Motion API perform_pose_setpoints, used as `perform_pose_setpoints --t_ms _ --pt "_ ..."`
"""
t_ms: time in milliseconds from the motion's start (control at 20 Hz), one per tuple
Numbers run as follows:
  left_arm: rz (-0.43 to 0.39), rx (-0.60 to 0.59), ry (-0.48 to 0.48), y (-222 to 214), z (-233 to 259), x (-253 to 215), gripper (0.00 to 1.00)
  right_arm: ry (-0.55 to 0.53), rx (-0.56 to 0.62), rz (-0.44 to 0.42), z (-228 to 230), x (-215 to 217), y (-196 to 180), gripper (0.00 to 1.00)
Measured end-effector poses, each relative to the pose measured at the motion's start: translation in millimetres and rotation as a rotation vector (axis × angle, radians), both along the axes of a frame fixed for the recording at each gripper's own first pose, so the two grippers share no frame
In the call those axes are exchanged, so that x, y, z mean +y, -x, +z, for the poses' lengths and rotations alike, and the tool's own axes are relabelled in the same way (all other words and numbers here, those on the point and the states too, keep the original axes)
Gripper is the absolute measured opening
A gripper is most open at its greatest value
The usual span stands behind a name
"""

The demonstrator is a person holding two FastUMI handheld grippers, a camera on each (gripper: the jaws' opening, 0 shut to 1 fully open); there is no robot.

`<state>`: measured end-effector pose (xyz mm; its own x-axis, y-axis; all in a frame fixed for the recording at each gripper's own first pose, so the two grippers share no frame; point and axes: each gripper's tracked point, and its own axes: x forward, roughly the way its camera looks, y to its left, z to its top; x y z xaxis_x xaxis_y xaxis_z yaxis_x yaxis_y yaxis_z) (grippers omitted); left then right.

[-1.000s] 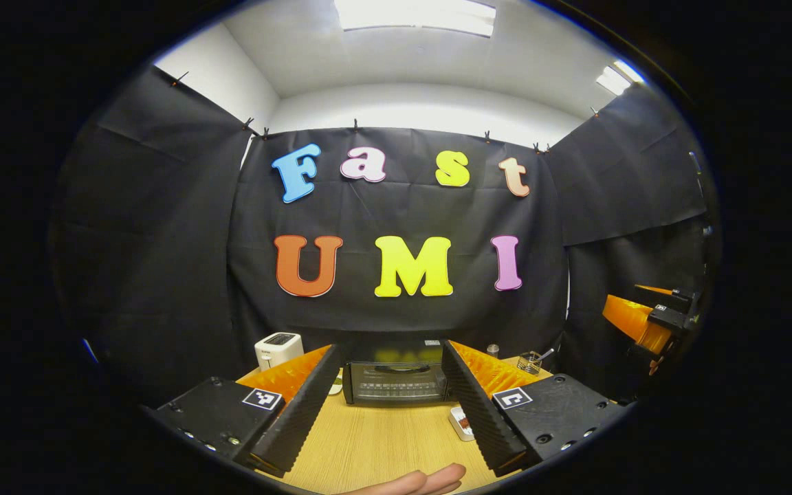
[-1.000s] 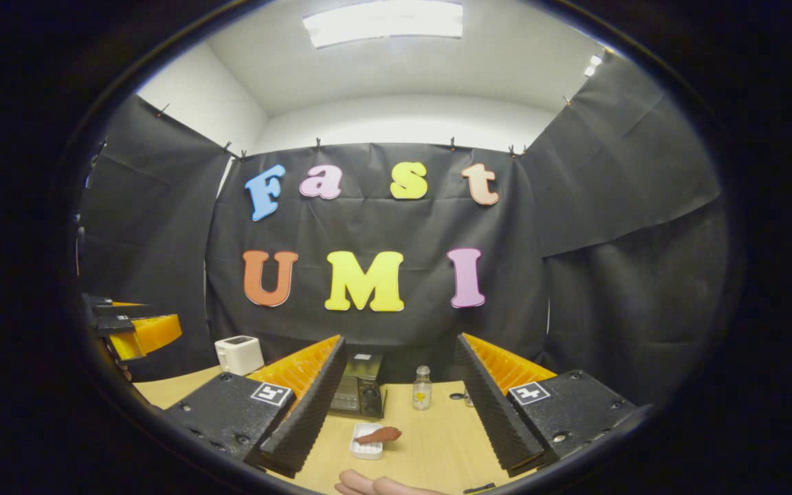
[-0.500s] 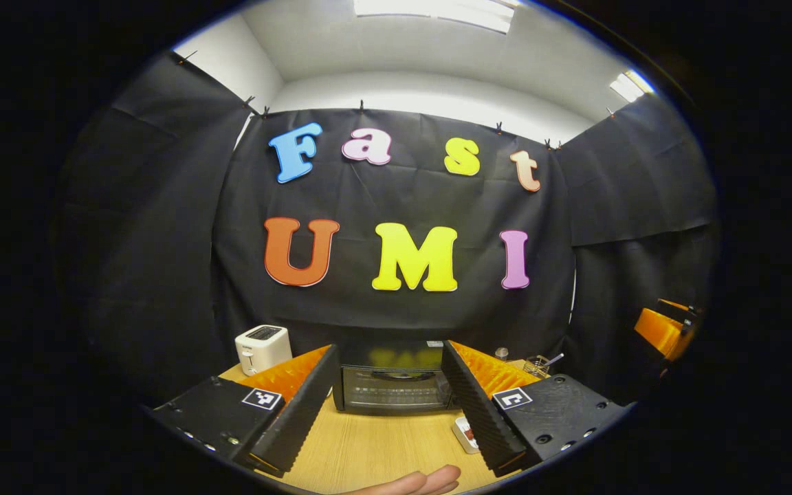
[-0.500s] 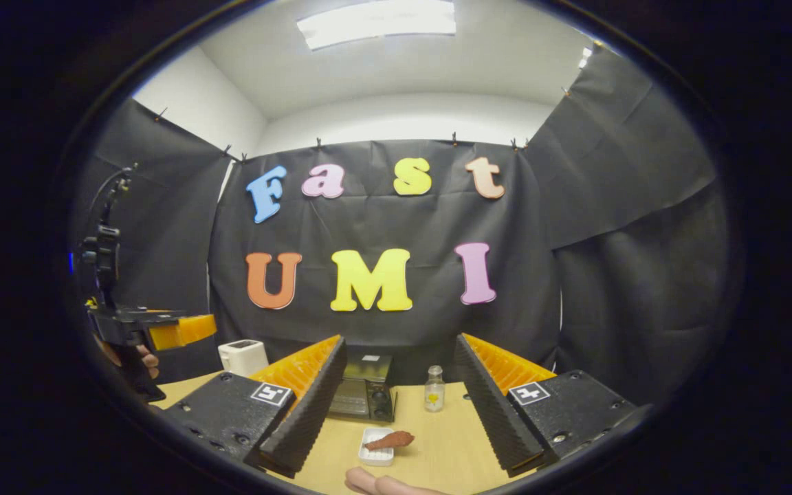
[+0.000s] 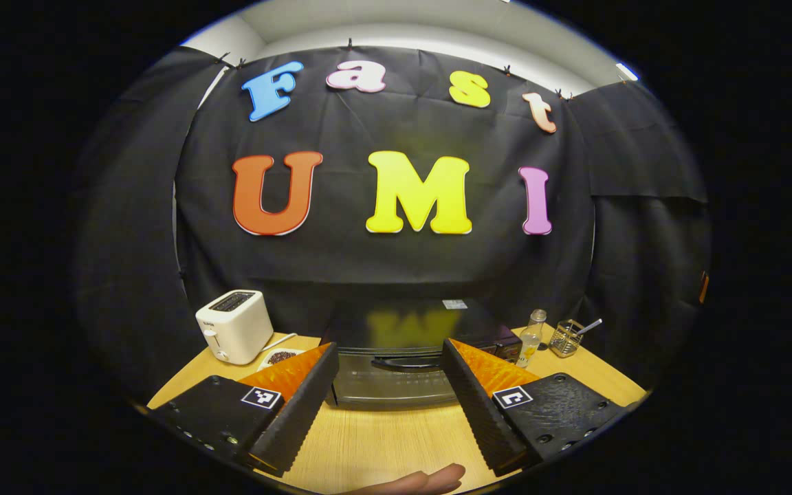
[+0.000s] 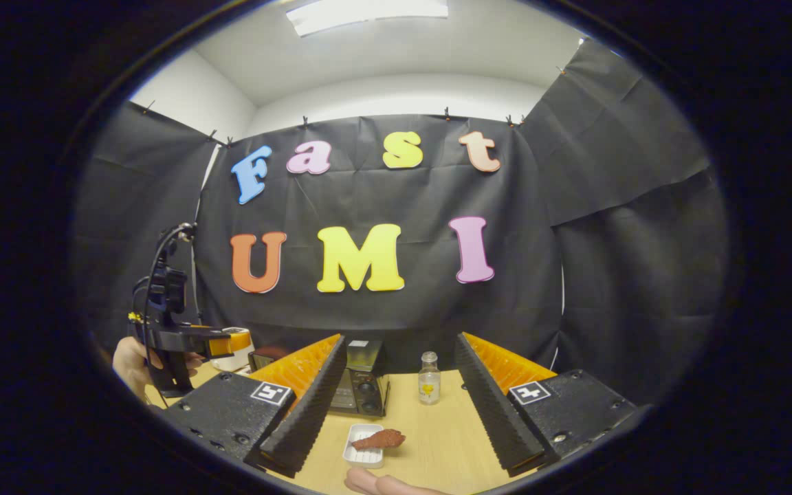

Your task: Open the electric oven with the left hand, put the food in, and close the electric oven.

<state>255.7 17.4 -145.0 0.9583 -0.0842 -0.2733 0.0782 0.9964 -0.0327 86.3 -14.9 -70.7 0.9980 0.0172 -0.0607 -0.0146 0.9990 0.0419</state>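
Left gripper (image 5: 389,405) held level, fingers spread wide, nothing between. Right gripper (image 6: 392,409) likewise agape. Hand (image 6: 136,361) at nine o'clock in right gripper view, clasping the left handle.

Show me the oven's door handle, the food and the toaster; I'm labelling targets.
oven door handle (image 5: 396,364), left gripper view, middle of the bar.
food (image 6: 380,438), right gripper view, its middle.
toaster (image 5: 234,337), left gripper view, front face.

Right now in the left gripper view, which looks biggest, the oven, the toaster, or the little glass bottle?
1. Electric oven, the widest, though it is nearest the camera and partly hidden by the claw.
2. White toaster.
3. Glass bottle, plainly the smallest.
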Motion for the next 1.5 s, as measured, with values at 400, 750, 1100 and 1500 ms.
perform_pose_setpoints --t_ms 400,750,1100,1500 --pt "0.004 0.176 -0.029 -82 -75 -22 0.96 0.040 0.029 -0.039 -23 -37 -12 1.00" --pt "0.005 0.251 -0.064 -100 -87 -40 0.95 0.060 0.035 -0.047 -34 -60 -17 1.00" --pt "0.010 0.283 -0.046 -85 -90 -39 0.96 0.032 0.058 -0.054 -40 -68 -7 1.00" --pt "0.007 0.277 -0.056 -34 -99 -39 0.95 0.014 0.057 -0.059 -35 -68 27 1.00"
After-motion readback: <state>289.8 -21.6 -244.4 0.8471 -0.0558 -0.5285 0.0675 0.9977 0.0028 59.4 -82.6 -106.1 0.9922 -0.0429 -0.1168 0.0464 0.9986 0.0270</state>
